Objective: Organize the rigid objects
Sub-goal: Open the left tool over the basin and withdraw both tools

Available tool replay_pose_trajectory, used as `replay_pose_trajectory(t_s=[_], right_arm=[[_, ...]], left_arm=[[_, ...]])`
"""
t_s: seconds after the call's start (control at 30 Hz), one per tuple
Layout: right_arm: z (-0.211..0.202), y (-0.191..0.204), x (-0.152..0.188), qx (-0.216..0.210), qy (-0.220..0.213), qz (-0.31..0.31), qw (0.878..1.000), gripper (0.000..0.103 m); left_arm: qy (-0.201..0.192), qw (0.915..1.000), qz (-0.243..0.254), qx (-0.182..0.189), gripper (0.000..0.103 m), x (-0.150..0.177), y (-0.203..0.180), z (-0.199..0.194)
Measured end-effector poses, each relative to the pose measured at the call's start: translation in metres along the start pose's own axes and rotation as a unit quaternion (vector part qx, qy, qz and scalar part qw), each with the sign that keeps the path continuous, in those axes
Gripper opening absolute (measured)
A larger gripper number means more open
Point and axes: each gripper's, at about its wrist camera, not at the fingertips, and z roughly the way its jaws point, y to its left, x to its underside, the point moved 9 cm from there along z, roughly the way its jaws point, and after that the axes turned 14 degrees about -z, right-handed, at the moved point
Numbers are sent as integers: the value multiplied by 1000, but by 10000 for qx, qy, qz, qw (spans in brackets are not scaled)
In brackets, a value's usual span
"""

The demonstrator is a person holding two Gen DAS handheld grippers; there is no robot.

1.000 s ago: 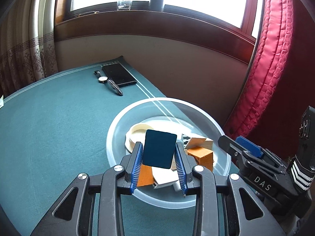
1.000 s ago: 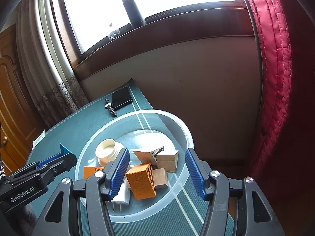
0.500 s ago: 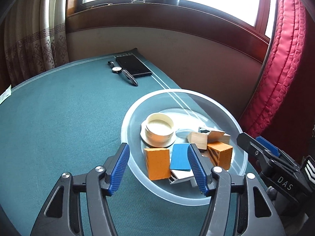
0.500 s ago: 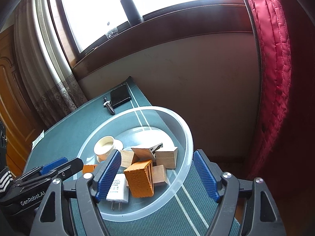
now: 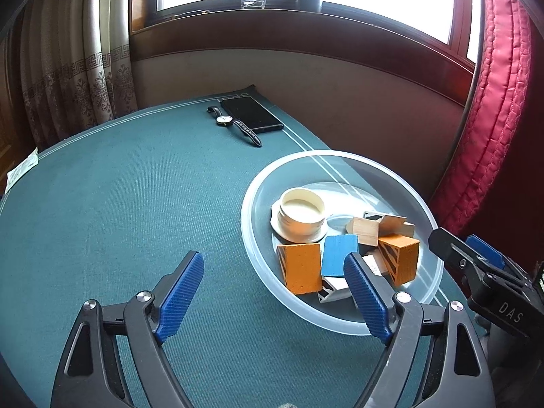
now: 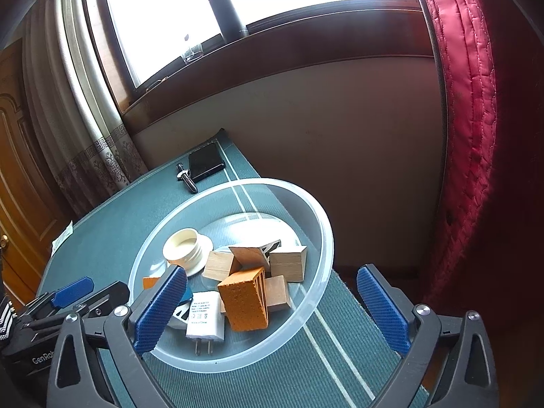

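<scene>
A clear round bowl (image 5: 258, 183) (image 6: 316, 217) sits on the green table near its right edge. In it lie a blue block (image 5: 338, 255), orange blocks (image 5: 301, 267) (image 6: 243, 301), wooden blocks (image 6: 287, 261), a cream ring-shaped lid (image 5: 301, 209) (image 6: 183, 246) and a white plug adapter (image 6: 205, 319). My left gripper (image 5: 273, 285) is open and empty, low over the table at the bowl's near-left rim. My right gripper (image 6: 268, 297) is open and empty, just in front of the bowl. Each gripper shows in the other's view.
A black phone (image 5: 251, 114) (image 6: 205, 161) and a wristwatch (image 5: 234, 125) lie at the table's far edge. A paper slip (image 5: 20, 170) lies at the left edge. A wall, a red curtain (image 6: 469, 136) and a window sill stand behind.
My left gripper opened and let the blue block drop into the bowl, then drew back to the left. My right gripper opened wider and backed off slightly.
</scene>
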Motion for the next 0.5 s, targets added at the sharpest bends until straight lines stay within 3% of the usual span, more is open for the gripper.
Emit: replay_pose_trajectory(t_s=[0.33, 0.5], right_arm=[[-8, 7, 4, 209, 62, -225, 9995, 102], [-12, 12, 6, 450, 127, -502, 9976, 103]], left_arm=[[-275, 9985, 18, -480, 97, -3, 17, -13], [-341, 9977, -29, -577, 97, -3, 27, -20]])
